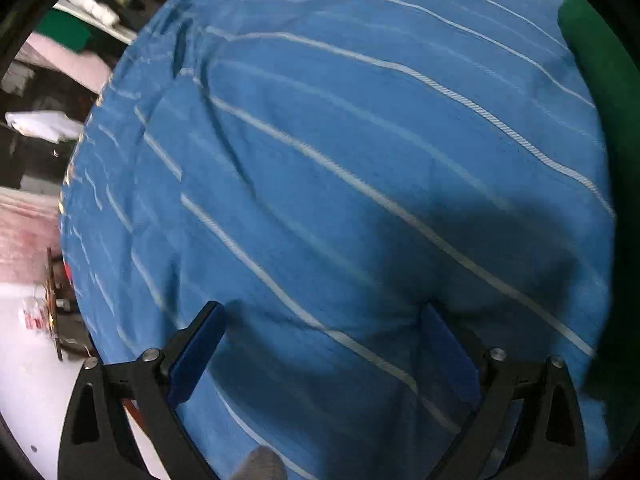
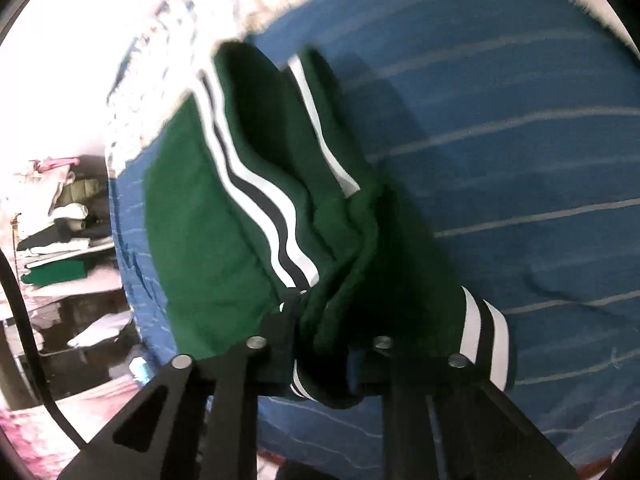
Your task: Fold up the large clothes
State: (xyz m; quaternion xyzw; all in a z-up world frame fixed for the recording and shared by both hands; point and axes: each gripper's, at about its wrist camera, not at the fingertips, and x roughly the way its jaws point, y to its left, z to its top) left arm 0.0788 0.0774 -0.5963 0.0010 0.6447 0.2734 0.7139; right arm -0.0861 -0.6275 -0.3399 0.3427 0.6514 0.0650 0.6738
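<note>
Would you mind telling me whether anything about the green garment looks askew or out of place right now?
Yes: the green garment is bunched rather than flat. The right gripper is shut on a crumpled wad of it, with one striped cuff sticking out sideways. The left gripper is open over the blue striped sheet, holding nothing.

A blue sheet (image 1: 360, 160) with thin pale stripes covers the work surface and fills most of both views. Left of the right wrist view, shelves (image 2: 60, 240) hold stacked folded clothes in white, grey, green and pink. Strong white light (image 2: 80, 60) washes out the upper left of that frame. Lower left of the left wrist view, a white floor (image 1: 28, 400) shows, blurred. Pink fabric (image 2: 24, 432) lies at the lower left edge.
</note>
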